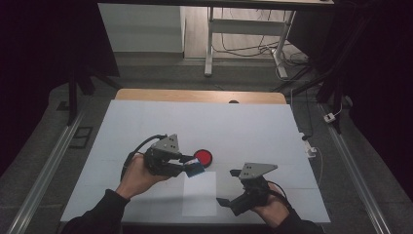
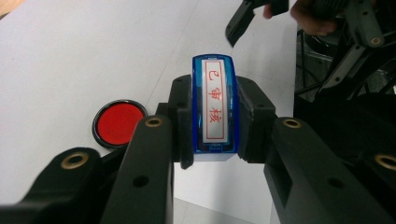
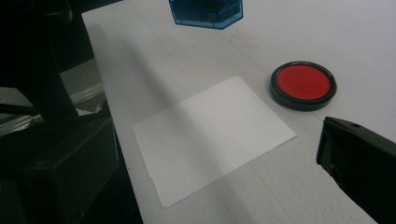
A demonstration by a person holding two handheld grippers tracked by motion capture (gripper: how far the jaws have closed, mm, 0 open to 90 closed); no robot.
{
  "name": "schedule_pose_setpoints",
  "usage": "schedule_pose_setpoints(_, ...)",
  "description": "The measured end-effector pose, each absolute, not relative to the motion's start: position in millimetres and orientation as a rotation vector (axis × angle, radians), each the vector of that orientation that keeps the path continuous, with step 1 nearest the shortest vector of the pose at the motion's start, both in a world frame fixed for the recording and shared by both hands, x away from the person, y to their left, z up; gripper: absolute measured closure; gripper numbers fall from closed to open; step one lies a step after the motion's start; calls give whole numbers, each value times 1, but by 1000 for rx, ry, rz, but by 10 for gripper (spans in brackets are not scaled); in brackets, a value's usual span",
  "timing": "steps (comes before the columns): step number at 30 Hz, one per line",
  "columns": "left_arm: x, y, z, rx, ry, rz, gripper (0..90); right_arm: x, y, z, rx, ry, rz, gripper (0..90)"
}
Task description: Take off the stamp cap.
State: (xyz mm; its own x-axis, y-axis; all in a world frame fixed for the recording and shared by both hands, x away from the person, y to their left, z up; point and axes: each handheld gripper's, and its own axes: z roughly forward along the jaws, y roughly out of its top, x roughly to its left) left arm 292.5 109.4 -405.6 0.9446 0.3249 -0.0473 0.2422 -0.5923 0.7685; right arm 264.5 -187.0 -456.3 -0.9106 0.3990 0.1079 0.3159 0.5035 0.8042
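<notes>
Overhead, the left gripper (image 1: 187,165) pinches a blue stamp (image 1: 194,169) just beside the red ink pad (image 1: 203,157), above a white sheet of paper (image 1: 199,193); the right gripper (image 1: 229,187) sits with jaws spread. Along the left gripper's jaws, the stamp (image 2: 214,107) is clamped, red characters showing. From the right gripper view, paper (image 3: 212,137) lies near the pad (image 3: 303,84).

the high view looked down and forward over the white table (image 1: 146,126) from above. the left gripper view sat close behind its jaws; the right gripper view skimmed low across the table. all three shared the red ink pad (image 1: 203,157) (image 2: 117,122) (image 3: 303,84).
</notes>
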Motion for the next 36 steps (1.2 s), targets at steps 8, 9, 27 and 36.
schedule_pose_setpoints(8,292,110,-405,2224,400,109,707,274,-174,-459,629,2699,1390,0)
schedule_pose_setpoints(9,292,110,-405,2223,399,110,707,274,-172,-459,627,2702,1394,0)
schedule_pose_setpoints(27,293,112,-406,2193,331,82,707,295,-147,-465,592,2723,1412,0)
schedule_pose_setpoints(36,293,113,-408,2170,272,61,708,304,-135,-467,541,2762,1439,0)
